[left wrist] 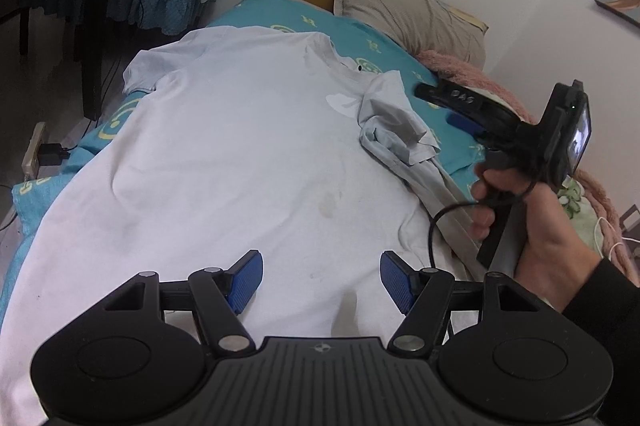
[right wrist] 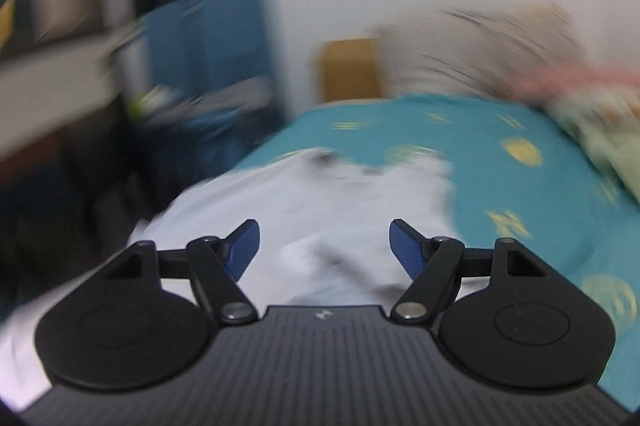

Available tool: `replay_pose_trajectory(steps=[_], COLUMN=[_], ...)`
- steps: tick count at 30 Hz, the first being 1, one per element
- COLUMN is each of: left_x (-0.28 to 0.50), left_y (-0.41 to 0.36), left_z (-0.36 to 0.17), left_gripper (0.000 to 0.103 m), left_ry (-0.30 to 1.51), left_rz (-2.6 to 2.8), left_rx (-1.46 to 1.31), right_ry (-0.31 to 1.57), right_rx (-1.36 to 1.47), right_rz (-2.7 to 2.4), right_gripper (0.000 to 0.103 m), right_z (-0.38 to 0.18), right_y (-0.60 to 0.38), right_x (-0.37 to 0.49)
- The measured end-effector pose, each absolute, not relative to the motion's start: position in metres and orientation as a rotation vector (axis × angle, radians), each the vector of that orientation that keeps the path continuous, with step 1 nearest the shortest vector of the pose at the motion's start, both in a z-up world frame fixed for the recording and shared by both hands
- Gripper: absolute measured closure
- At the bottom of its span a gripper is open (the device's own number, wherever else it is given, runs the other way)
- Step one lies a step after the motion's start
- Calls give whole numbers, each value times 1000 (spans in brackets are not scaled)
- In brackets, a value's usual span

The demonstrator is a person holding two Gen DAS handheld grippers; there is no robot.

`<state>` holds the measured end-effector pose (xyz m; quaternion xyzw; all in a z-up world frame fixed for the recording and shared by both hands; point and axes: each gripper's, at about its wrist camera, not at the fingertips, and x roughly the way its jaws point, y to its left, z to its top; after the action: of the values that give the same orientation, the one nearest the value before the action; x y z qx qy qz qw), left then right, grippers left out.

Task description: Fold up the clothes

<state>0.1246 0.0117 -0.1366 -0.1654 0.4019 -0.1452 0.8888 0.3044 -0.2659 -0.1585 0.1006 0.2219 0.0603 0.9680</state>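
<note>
Bed (left wrist: pixel 280 14) against wall – white T-shirt (left wrist: pixel 240 154) spread flat, right sleeve (left wrist: pixel 396 122) bunched near bed's right edge. Left gripper (left wrist: pixel 321 280) and right gripper (right wrist: pixel 324 246) both wide, empty. Risk: bunched sleeve trapped in a fold – lumpy result.

1. The left wrist view looks from just behind the left gripper (left wrist: pixel 322 280), down and forward along the bed (left wrist: pixel 372 46), close above a white shirt (left wrist: pixel 240 154) spread on it.
2. It faces the pillow (left wrist: pixel 404 6) and wall at the far end; the right gripper (left wrist: pixel 444 102), held in a hand (left wrist: pixel 532 226), shows at its right edge.
3. The right wrist view sits behind the right gripper (right wrist: pixel 324 246), higher and tilted less steeply, and is blurred.
4. Both views share the shirt (right wrist: pixel 320 202), the teal bed (right wrist: pixel 500 178), the pillow (right wrist: pixel 480 50) and the wall.
</note>
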Motion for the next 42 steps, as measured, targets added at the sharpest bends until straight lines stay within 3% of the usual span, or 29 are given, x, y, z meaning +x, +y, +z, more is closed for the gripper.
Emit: replay_pose_trajectory(steps=[6,8,9,10,11,15,20,26,30,32,35,36,42], left_x=[129,130,131,131,131,128,125,130,137,140,140,139,129], left_y=[12,13,14,15,15,14,9,0,-6,-9,-11,-12,-4], left_z=[-142,-145,-147,-148,-148,-145,-146,-149,-153,-155,-154,-154,-149], left_gripper=[36,36,36,36,36,36,36,36,37,37,36,36,36], left_ry=[850,860,864,868,869,864,871,876,890,893,883,880,860], left_rz=[-297,-293,-292,-290,-289,-296,-312,-306,-288,-284,-279,-278,-268], left_rx=[-350,-358,-359,-361,-358,-342,-323,-282,-260,-244,-211,-204,-198], right_ry=[623,626,622,618,613,573,508,495,513,543,536,517,511], right_rx=[532,556,509,462,413,244,138,13,67,137,239,295,635], right_rz=[-62,-30,-12,6,23,29,-129,-370,-428,-413,-392,-367,-295], right_gripper=[30,50,74,89,91,97,98,97,95,88,22,17,19], right_z=[-204,-211,-205,-200,-195,-163,-127,-123,-145,-157,-168,-169,-191], right_y=[-334,-328,-321,-313,-306,-308,-361,-442,-476,-487,-486,-485,-483], right_x=[356,360,363,366,368,371,378,403,405,402,382,370,312])
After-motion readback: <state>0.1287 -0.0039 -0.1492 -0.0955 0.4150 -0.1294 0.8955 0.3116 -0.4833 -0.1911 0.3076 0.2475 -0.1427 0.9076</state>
